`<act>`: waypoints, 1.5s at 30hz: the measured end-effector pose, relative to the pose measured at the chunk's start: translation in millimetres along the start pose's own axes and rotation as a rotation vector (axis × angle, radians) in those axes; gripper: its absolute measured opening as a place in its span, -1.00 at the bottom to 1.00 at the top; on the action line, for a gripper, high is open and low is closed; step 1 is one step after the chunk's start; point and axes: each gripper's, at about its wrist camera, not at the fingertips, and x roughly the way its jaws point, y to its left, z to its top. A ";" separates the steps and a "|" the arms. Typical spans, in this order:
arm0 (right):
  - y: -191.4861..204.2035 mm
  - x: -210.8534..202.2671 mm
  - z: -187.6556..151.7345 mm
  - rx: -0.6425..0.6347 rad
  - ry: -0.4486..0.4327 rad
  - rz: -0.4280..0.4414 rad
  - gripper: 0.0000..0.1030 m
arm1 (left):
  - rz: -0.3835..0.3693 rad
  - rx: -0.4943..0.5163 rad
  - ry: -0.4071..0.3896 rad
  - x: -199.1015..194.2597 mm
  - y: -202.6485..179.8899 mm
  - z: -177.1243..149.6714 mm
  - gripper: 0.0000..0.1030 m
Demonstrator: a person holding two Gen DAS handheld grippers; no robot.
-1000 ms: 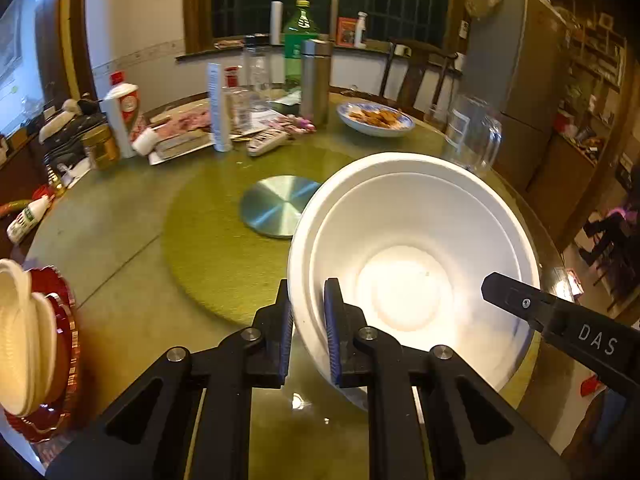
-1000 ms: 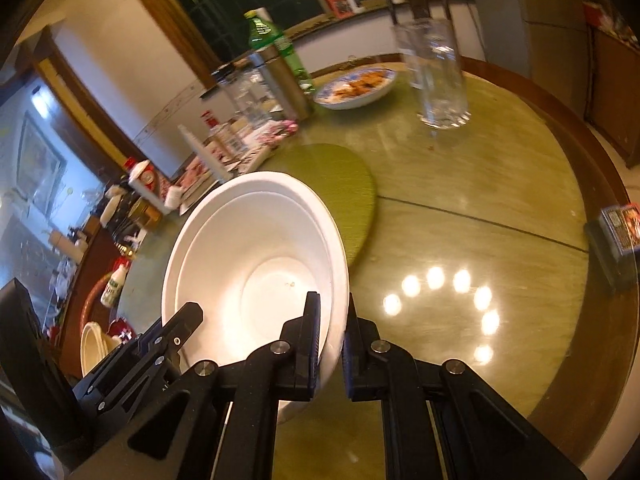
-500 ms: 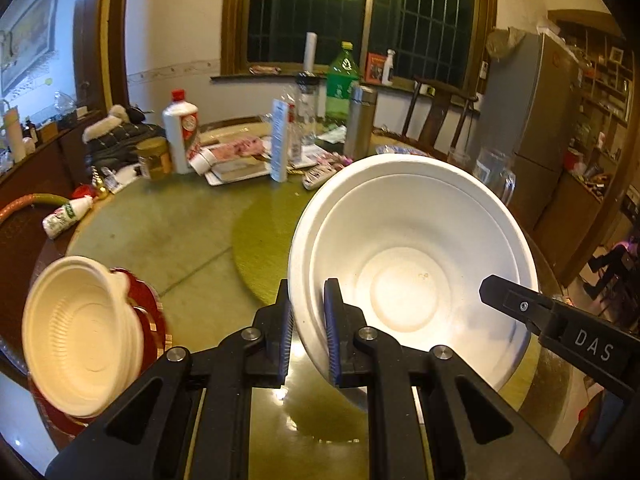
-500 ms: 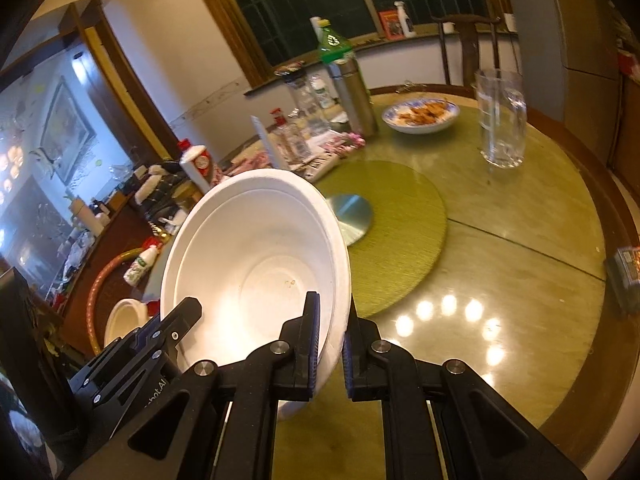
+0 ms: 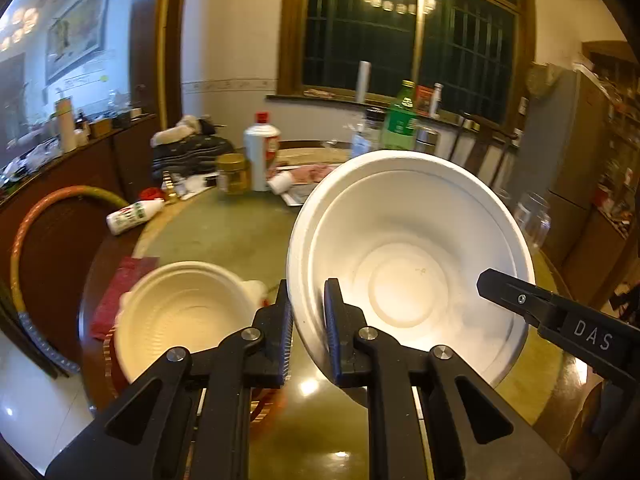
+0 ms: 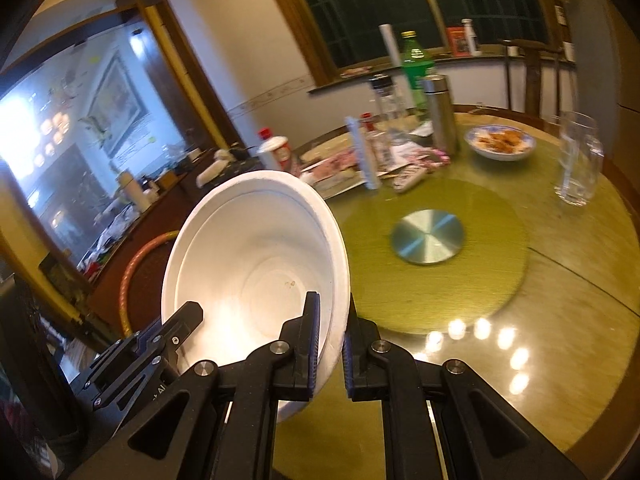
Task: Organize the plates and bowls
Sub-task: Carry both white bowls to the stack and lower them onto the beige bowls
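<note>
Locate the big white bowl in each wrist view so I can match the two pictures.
Left wrist: big white bowl right of centre, left gripper clamped on its left rim.
Right wrist: bowl left of centre, right gripper clamped on its right rim.
Shared landmark: green bottle at the table's far side.

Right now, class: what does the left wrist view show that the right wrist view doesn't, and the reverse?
Left wrist only: a cream bowl on a red plate at the table's edge. Right wrist only: a steel disc on a green mat, a snack dish, a glass mug. Both: the white bowl, its rim clamped by the left gripper and right gripper.
</note>
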 end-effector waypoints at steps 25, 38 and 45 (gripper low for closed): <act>108.5 72.3 -14.2 -0.156 0.131 0.119 -0.82 | 0.167 -0.135 0.027 -4.2 105.8 -18.5 -0.75; 115.3 92.0 -28.5 -0.174 0.189 0.102 -0.82 | 0.178 -0.150 0.077 6.3 118.3 -33.0 -0.74; 118.3 100.4 -34.2 -0.186 0.215 0.092 -0.82 | 0.182 -0.157 0.099 10.9 123.5 -38.3 -0.74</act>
